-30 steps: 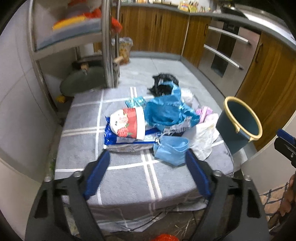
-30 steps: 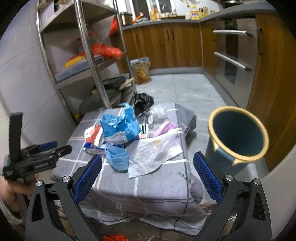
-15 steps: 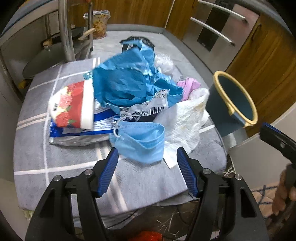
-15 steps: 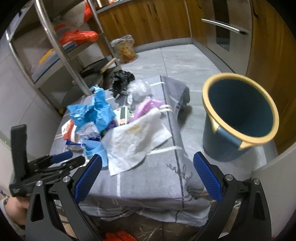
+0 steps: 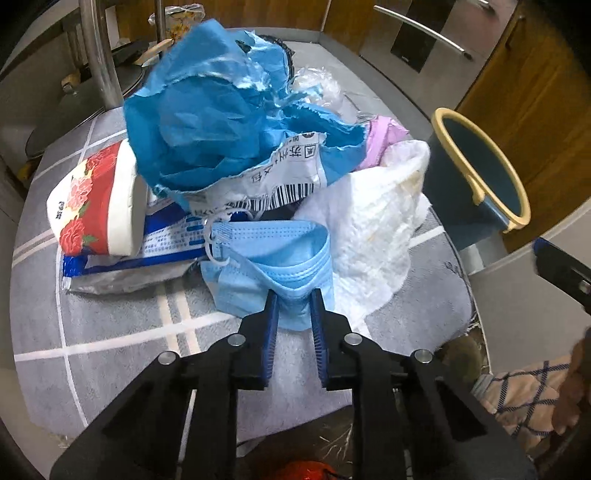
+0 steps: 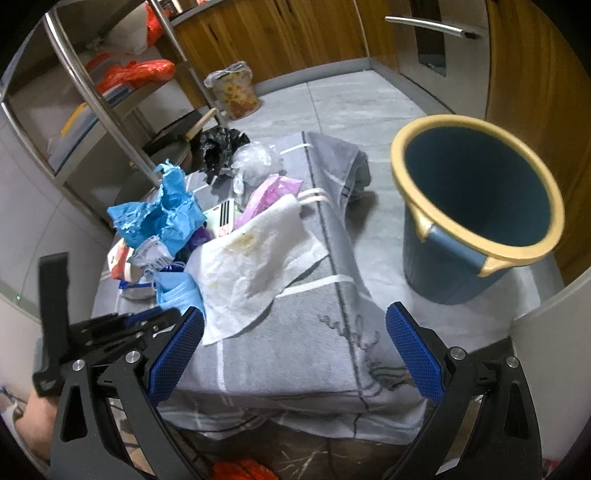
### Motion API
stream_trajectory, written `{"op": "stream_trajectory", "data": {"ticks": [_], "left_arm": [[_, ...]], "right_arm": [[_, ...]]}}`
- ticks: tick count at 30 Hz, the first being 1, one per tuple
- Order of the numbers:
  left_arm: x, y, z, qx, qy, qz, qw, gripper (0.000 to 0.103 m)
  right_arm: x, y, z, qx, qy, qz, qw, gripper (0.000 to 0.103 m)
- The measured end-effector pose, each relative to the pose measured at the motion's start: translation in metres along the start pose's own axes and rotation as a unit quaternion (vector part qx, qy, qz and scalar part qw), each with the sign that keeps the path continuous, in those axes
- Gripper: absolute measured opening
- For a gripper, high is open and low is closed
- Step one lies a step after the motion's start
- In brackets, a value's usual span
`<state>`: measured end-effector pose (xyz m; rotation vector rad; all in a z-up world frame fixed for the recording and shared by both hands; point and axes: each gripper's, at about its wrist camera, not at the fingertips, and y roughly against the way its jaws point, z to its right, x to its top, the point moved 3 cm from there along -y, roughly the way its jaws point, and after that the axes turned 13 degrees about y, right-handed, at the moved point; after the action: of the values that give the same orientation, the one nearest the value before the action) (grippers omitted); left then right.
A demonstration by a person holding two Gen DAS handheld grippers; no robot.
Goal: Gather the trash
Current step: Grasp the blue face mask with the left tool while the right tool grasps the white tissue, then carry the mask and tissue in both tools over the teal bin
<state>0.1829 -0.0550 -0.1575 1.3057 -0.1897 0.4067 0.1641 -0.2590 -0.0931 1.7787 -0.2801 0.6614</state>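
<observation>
A pile of trash lies on a grey cloth-covered table (image 5: 110, 332). My left gripper (image 5: 293, 302) is shut on the near edge of a light blue face mask (image 5: 273, 258); the mask also shows in the right wrist view (image 6: 177, 291). Behind it lie a torn blue bag (image 5: 207, 110), a red flowered paper cup (image 5: 96, 199), a white stained paper towel (image 5: 369, 229) and a pink wrapper (image 5: 380, 140). My right gripper (image 6: 295, 343) is open and empty above the table's near right corner. A blue bucket with a yellow rim (image 6: 476, 206) stands on the floor to the right.
A metal shelf rack (image 6: 96, 92) stands at the left behind the table. A black bag (image 6: 221, 146) and clear plastic (image 6: 255, 162) lie at the table's far end. Wooden cabinets (image 6: 295, 33) and an oven (image 6: 428, 40) line the back and right. A small bin (image 6: 236, 88) stands on the floor.
My left gripper moved forward to the face mask and closed on its near edge. My right gripper moved slightly closer to the table and stayed open.
</observation>
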Motion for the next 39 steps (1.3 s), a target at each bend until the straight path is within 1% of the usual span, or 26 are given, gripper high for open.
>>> {"op": "stream_trajectory", "data": {"ticks": [4, 11, 16, 20, 21, 22, 23, 24, 25, 27, 28, 32, 34, 36, 39], "left_arm": [[-0.009, 0.012, -0.005, -0.009, -0.010, 0.003, 0.9999, 0.012], [-0.023, 0.043, -0.023, -0.016, 0.009, 0.004, 0.9998, 0.012], [-0.030, 0.061, -0.037, -0.034, 0.026, 0.003, 0.9991, 0.012], [-0.031, 0.078, -0.049, -0.037, 0.034, 0.015, 0.9986, 0.012], [-0.029, 0.081, -0.051, -0.037, 0.035, 0.020, 0.9985, 0.012], [-0.029, 0.083, -0.052, -0.037, 0.037, 0.023, 0.9984, 0.012], [-0.028, 0.085, -0.053, -0.037, 0.038, 0.027, 0.9982, 0.012], [-0.025, 0.085, -0.053, -0.038, 0.040, 0.030, 0.9980, 0.012], [-0.025, 0.086, -0.052, -0.039, 0.041, 0.033, 0.9979, 0.012], [-0.023, 0.087, -0.049, -0.043, 0.041, 0.036, 0.9976, 0.012], [-0.022, 0.089, -0.047, -0.045, 0.039, 0.037, 0.9975, 0.012], [-0.019, 0.093, -0.037, -0.048, 0.027, 0.048, 0.9973, 0.012], [-0.018, 0.095, -0.032, -0.050, 0.024, 0.052, 0.9971, 0.012], [-0.017, 0.097, -0.028, -0.052, 0.020, 0.056, 0.9969, 0.012], [-0.016, 0.101, -0.023, -0.057, 0.016, 0.062, 0.9963, 0.012]], "right_arm": [[0.005, -0.015, -0.014, 0.007, 0.020, -0.003, 1.000, 0.097], [0.015, -0.048, -0.037, 0.011, 0.055, -0.015, 0.998, 0.097], [0.020, -0.073, -0.056, -0.010, 0.098, -0.019, 0.995, 0.097], [0.019, -0.092, -0.067, -0.028, 0.143, -0.027, 0.989, 0.095], [0.017, -0.097, -0.068, -0.031, 0.152, -0.030, 0.987, 0.087], [0.014, -0.100, -0.068, -0.032, 0.156, -0.034, 0.987, 0.071], [0.010, -0.103, -0.068, -0.029, 0.157, -0.043, 0.986, 0.065], [0.007, -0.104, -0.067, -0.027, 0.155, -0.047, 0.986, 0.051], [0.005, -0.104, -0.065, -0.026, 0.152, -0.051, 0.987, 0.041], [0.003, -0.099, -0.063, -0.021, 0.148, -0.049, 0.988, 0.034], [0.002, -0.096, -0.062, -0.018, 0.146, -0.047, 0.988, 0.029], [0.001, -0.082, -0.060, 0.000, 0.138, -0.037, 0.990, 0.021], [0.000, -0.074, -0.058, 0.014, 0.129, -0.031, 0.991, 0.009], [0.000, -0.066, -0.054, 0.035, 0.118, -0.024, 0.992, 0.006], [0.001, -0.055, -0.051, 0.059, 0.102, -0.009, 0.993, 0.005]]}}
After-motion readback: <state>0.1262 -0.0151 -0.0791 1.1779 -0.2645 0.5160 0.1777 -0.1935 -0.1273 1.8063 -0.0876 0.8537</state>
